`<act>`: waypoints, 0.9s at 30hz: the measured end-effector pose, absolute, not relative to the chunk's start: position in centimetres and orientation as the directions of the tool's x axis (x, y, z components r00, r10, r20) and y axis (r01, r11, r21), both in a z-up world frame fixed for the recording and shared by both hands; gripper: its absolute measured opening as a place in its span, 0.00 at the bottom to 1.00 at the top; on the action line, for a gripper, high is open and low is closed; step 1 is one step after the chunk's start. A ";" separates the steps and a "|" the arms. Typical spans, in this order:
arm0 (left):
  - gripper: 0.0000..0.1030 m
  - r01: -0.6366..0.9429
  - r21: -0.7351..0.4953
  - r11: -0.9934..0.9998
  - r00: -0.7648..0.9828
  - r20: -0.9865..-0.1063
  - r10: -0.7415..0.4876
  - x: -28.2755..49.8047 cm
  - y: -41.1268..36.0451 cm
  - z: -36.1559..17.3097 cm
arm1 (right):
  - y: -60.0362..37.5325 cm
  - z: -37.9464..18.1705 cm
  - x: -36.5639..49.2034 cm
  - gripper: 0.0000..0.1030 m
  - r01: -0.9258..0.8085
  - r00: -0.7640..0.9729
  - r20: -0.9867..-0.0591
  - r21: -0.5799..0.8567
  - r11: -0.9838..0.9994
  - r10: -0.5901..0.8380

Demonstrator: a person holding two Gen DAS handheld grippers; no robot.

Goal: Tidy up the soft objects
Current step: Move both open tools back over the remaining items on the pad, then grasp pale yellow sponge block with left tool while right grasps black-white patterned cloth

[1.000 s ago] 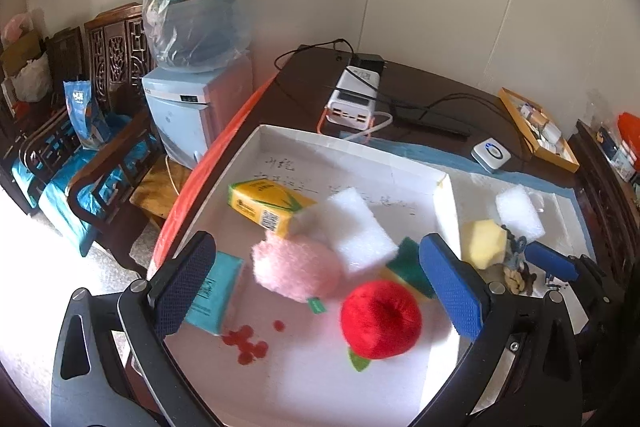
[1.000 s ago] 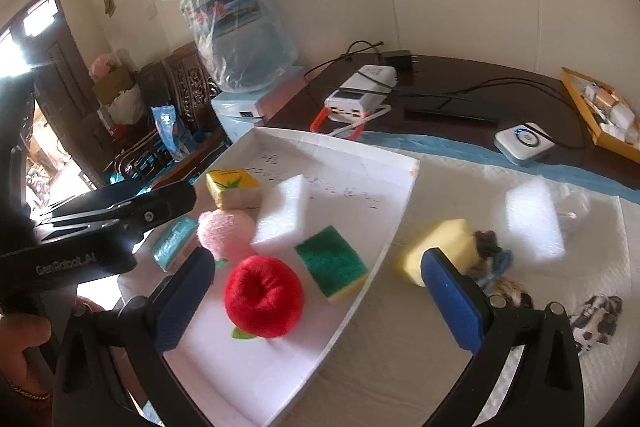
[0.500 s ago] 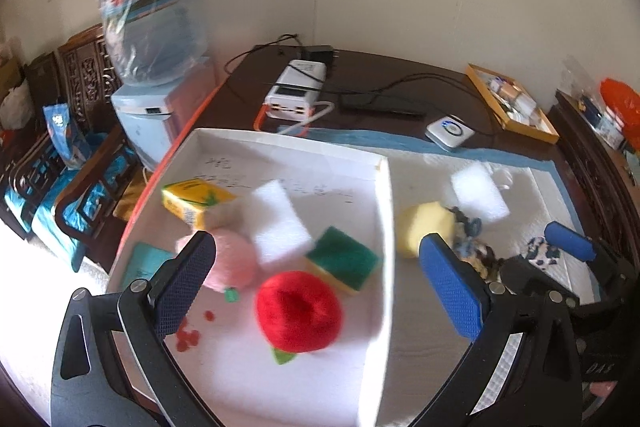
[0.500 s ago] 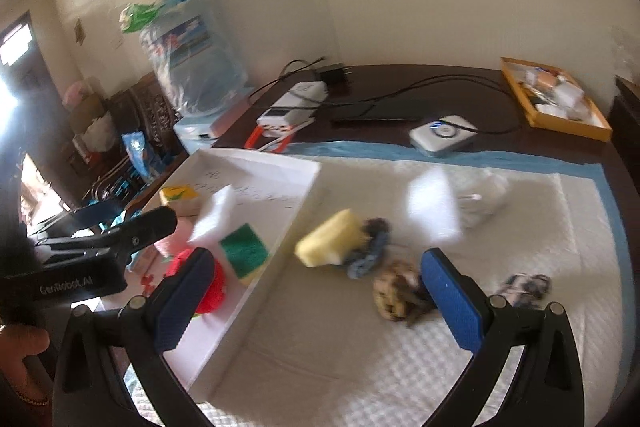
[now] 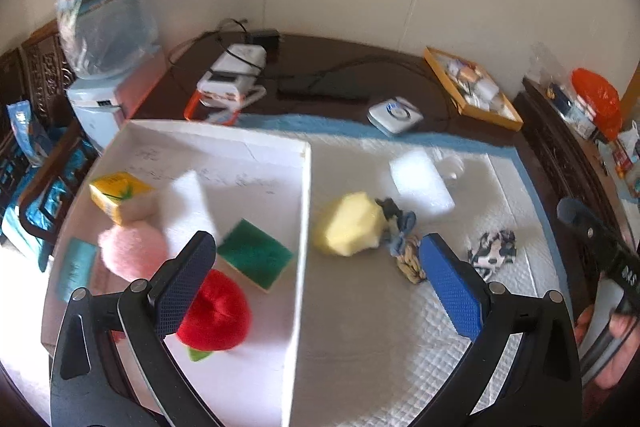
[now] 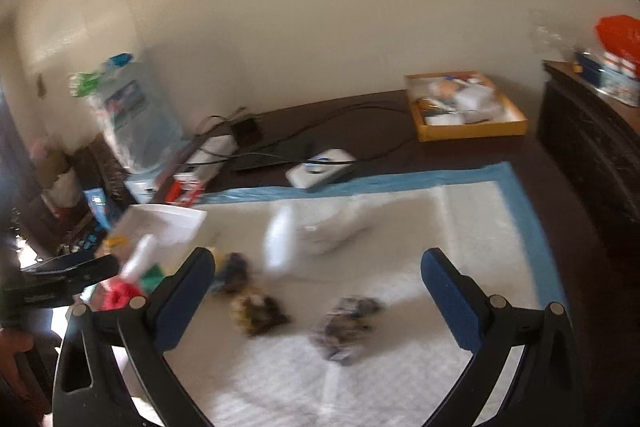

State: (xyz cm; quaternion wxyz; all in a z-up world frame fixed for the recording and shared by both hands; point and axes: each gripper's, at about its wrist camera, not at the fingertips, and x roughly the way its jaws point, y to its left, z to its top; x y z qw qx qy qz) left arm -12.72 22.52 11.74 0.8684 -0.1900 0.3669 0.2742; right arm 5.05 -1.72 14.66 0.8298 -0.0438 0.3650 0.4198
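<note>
We are holding the left claw (image 5: 316, 263) wide open above the worktop (image 5: 320, 75), with nothing between its blue pads, and it is hanging over the right wall of the white tray (image 5: 303, 227). Inside the tray, the red plush apple (image 5: 218, 313), the pink plush ball (image 5: 134, 255), the green sponge (image 5: 254, 259), a white foam block (image 5: 188, 203) and a yellow carton (image 5: 118, 191) are lying close together. Just outside the wall, on the white pad (image 5: 360, 347), the yellow sponge (image 5: 352, 225) is touching a small blue-and-tan cloth bundle (image 5: 402, 239); a second white foam block (image 5: 420, 181) and a black-and-white cloth (image 5: 494, 253) are lying further right. We are also keeping the right claw (image 6: 318, 297) wide open and empty; its view is blurring, showing dark cloth pieces (image 6: 348, 323) below it.
</note>
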 end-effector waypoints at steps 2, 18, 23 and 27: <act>1.00 -0.606 -0.133 0.785 0.572 -0.758 0.313 -11.8 22.3 11.0 | -2.2 13.8 5.9 1.00 -0.718 0.403 -0.676 0.185 0.671 0.617; 0.82 -0.478 0.007 0.878 0.502 -0.818 0.280 -7.6 22.8 7.3 | 2.1 5.5 6.4 0.67 -0.762 0.204 -0.831 0.197 0.617 0.518; 0.76 -0.398 0.098 0.912 0.468 -0.833 0.293 -5.7 21.9 6.0 | 1.8 4.8 6.6 0.49 -0.755 0.177 -0.837 0.222 0.617 0.518; 0.68 -0.348 0.164 0.923 0.423 -0.851 0.311 -3.8 21.7 4.8 | 0.9 4.9 6.8 0.47 -0.742 0.175 -0.833 0.238 0.626 0.524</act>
